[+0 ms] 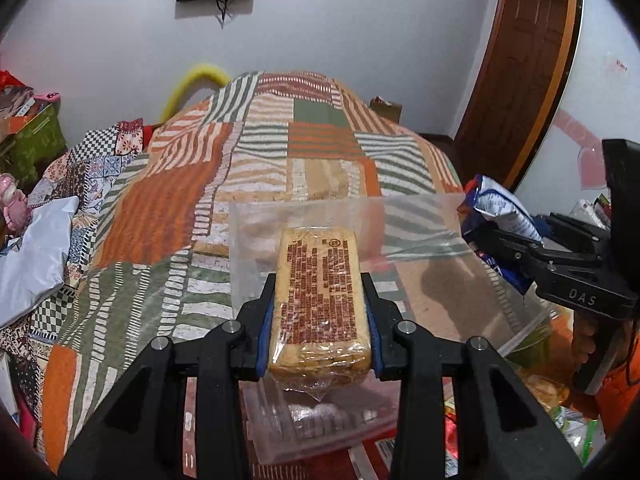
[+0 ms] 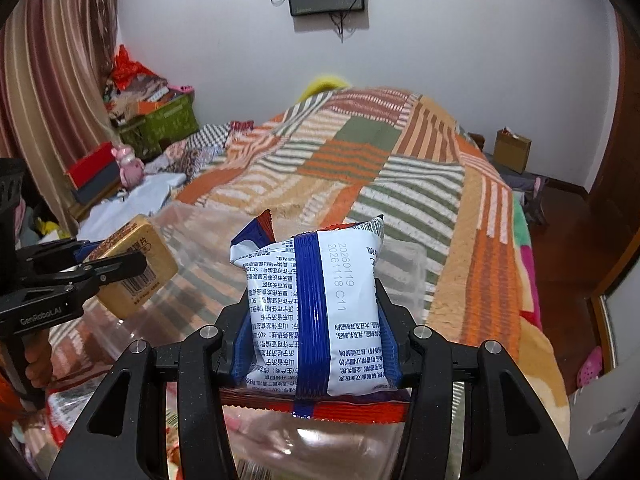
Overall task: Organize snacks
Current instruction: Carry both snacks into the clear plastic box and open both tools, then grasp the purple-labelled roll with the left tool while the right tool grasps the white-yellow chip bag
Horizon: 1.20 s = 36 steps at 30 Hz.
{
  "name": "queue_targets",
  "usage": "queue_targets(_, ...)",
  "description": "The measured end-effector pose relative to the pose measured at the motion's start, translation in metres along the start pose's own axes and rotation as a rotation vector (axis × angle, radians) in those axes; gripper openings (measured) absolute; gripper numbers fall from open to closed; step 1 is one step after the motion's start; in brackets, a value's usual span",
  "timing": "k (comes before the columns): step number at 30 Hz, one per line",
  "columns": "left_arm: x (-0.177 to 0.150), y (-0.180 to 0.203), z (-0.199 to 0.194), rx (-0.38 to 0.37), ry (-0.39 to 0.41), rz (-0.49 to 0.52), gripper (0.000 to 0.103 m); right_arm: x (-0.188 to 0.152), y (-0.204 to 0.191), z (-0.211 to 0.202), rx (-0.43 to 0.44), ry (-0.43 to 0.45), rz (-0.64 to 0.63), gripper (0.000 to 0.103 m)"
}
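My left gripper (image 1: 320, 300) is shut on a tan wrapped biscuit pack (image 1: 320, 304) with brown print, held above the bed. It also shows at the left of the right wrist view (image 2: 132, 268). My right gripper (image 2: 314, 308) is shut on a blue and white snack packet (image 2: 316, 312) with printed dates. That packet also shows at the right of the left wrist view (image 1: 504, 216). A clear plastic box (image 1: 320, 420) and other snack packs (image 1: 552, 400) lie below the grippers.
A bed with an orange, green and white patchwork cover (image 1: 280, 160) fills the middle. A clear plastic bag (image 1: 420, 232) lies on it. Clutter and a green box (image 2: 168, 124) stand at the left. A wooden door (image 1: 528, 60) is at the right.
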<state>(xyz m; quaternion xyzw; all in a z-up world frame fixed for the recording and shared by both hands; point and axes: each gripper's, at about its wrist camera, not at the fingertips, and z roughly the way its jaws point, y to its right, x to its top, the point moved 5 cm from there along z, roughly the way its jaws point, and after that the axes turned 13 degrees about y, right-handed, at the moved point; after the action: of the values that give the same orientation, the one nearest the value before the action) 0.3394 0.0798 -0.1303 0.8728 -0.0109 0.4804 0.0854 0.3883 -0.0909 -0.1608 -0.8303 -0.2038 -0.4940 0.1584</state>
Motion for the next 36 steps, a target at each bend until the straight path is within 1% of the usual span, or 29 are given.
queue_targets(3, -0.001, 0.001, 0.004, 0.016, 0.007, 0.033, 0.037, 0.001, -0.006, 0.002, 0.001, -0.007, -0.039, 0.047)
queue_targets(5, 0.000, 0.003, 0.006, 0.015, 0.003, 0.037, 0.037, -0.002, -0.011, 0.006, 0.020, -0.028, -0.047, 0.047)
queue_targets(8, 0.000, 0.005, 0.007, 0.011, -0.005, 0.039, 0.037, -0.009, -0.015, 0.014, 0.025, -0.064, -0.071, 0.047)
queue_targets(11, -0.001, 0.005, 0.007, 0.015, -0.008, 0.046, 0.037, -0.016, -0.016, 0.020, 0.036, -0.110, -0.076, 0.048)
queue_targets(15, 0.003, 0.005, 0.001, 0.026, 0.007, 0.046, 0.037, -0.014, -0.017, 0.020, 0.042, -0.126, -0.070, 0.050)
queue_targets(16, 0.004, 0.004, -0.002, 0.026, 0.011, 0.040, 0.040, -0.013, -0.017, 0.017, 0.041, -0.120, -0.066, 0.052)
queue_targets(17, 0.006, 0.004, -0.005, 0.025, 0.017, 0.034, 0.045, -0.011, -0.017, 0.014, 0.036, -0.111, -0.066, 0.059)
queue_targets(18, 0.007, 0.005, -0.009, 0.024, 0.025, 0.030, 0.047, -0.009, -0.018, 0.012, 0.033, -0.101, -0.066, 0.066)
queue_targets(19, 0.010, 0.005, -0.014, 0.026, 0.037, 0.027, 0.050, -0.007, -0.018, 0.006, 0.027, -0.085, -0.070, 0.068)
queue_targets(22, 0.016, 0.006, -0.029, 0.028, 0.058, 0.024, 0.050, -0.001, -0.020, -0.006, 0.020, -0.058, -0.079, 0.069)
queue_targets(24, 0.018, 0.007, -0.040, 0.026, 0.070, 0.014, 0.053, 0.003, -0.022, -0.015, 0.015, -0.041, -0.079, 0.069)
queue_targets(26, 0.019, 0.009, -0.051, 0.028, 0.084, 0.011, 0.062, 0.007, -0.023, -0.025, 0.012, -0.022, -0.081, 0.070)
queue_targets(27, 0.018, 0.010, -0.058, 0.029, 0.091, 0.013, 0.063, 0.009, -0.023, -0.033, 0.009, -0.006, -0.081, 0.072)
queue_targets(30, 0.013, 0.015, -0.077, 0.031, 0.093, 0.020, 0.063, 0.012, -0.024, -0.053, 0.000, 0.033, -0.075, 0.076)
queue_targets(36, -0.003, 0.021, -0.110, 0.027, 0.087, 0.004, 0.068, 0.004, -0.027, -0.094, -0.016, 0.073, -0.069, 0.077)
